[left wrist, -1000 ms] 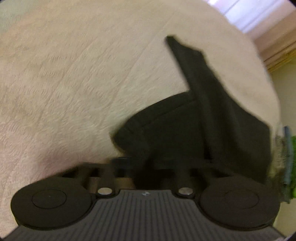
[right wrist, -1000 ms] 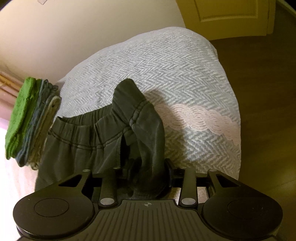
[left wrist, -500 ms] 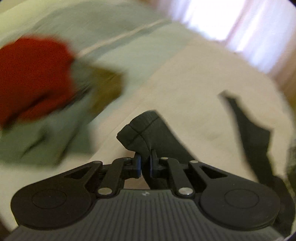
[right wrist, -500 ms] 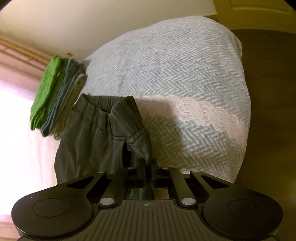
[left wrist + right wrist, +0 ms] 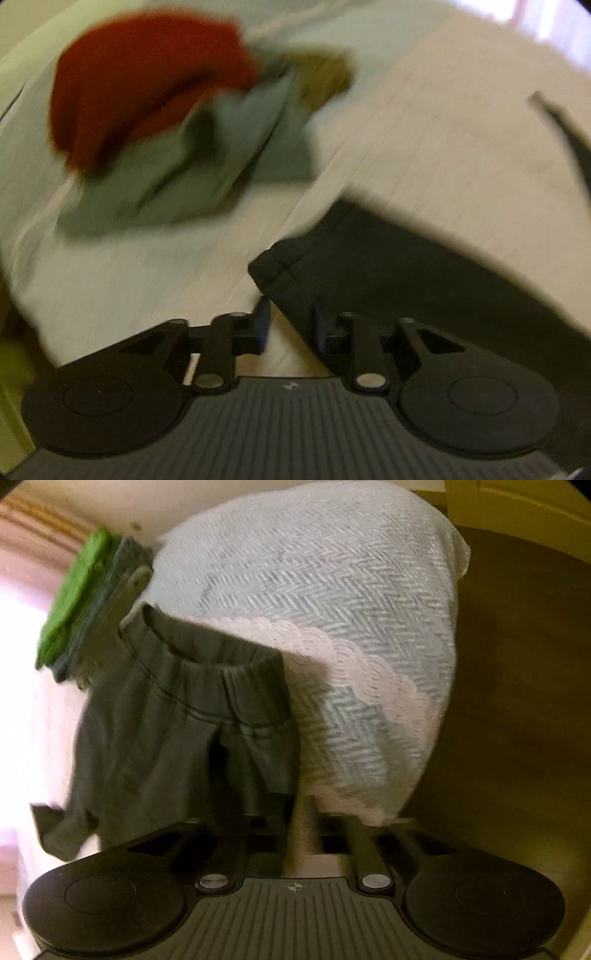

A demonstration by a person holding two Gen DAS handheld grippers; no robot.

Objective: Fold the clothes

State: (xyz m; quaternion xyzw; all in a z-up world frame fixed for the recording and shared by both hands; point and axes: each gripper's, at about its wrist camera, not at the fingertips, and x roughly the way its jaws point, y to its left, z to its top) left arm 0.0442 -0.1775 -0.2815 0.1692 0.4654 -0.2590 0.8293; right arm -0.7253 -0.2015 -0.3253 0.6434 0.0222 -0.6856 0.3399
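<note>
Standing by the bed, I see the left gripper (image 5: 290, 328) nearest, its jaws parted with a clear gap; the hem of the dark trousers (image 5: 406, 280) lies between them against the right-hand finger, not pinched as far as the blur lets me judge. Its leg runs off flat across the cream bedspread (image 5: 443, 140) to the right.

On the other side, the right gripper (image 5: 295, 823) sits just at the edge of the same garment, seen there as grey trousers (image 5: 184, 738) with the elastic waistband (image 5: 207, 664) spread open and facing up. Whether those jaws hold cloth I cannot tell; the fingers are smeared by motion and half hidden under the fabric.

Further out, beyond the waistband, a folded stack (image 5: 85, 602) in green, blue and pale layers rests near the bed's corner. Beyond the left gripper, a loose heap (image 5: 166, 129) of red, grey-green and olive clothes lies crumpled on the bed.

My reading: some pieces are already folded and stacked, the trousers are laid out but not yet a neat packet, and the heap remains to be done.
</note>
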